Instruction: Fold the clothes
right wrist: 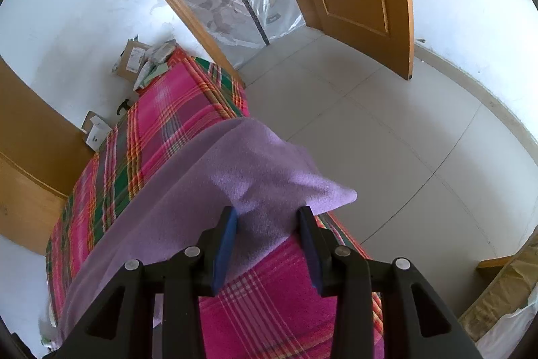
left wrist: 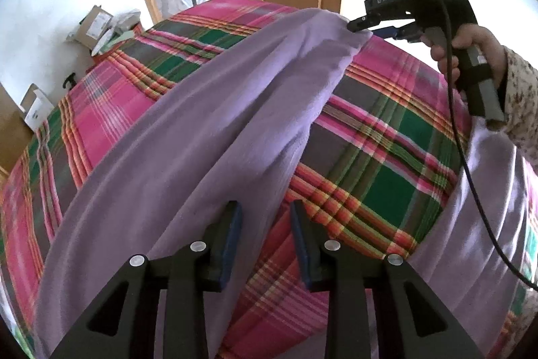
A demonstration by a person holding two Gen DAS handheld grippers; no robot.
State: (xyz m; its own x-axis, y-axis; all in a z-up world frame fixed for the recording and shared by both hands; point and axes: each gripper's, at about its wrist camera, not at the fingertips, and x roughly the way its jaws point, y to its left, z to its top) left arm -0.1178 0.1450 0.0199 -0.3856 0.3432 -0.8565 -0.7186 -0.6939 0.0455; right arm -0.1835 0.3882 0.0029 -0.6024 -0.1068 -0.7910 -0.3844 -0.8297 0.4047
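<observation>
draping soft lilac fleece garment (left wrist: 208, 130) over plaid bedspread (left wrist: 380, 190), right gripper (left wrist: 361, 26) pinching corner

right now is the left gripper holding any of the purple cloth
No. The left gripper is open, its fingers apart above the plaid bedcover, with the purple cloth only beside it.

Bright soft daylight, strong fisheye edge warping
</observation>
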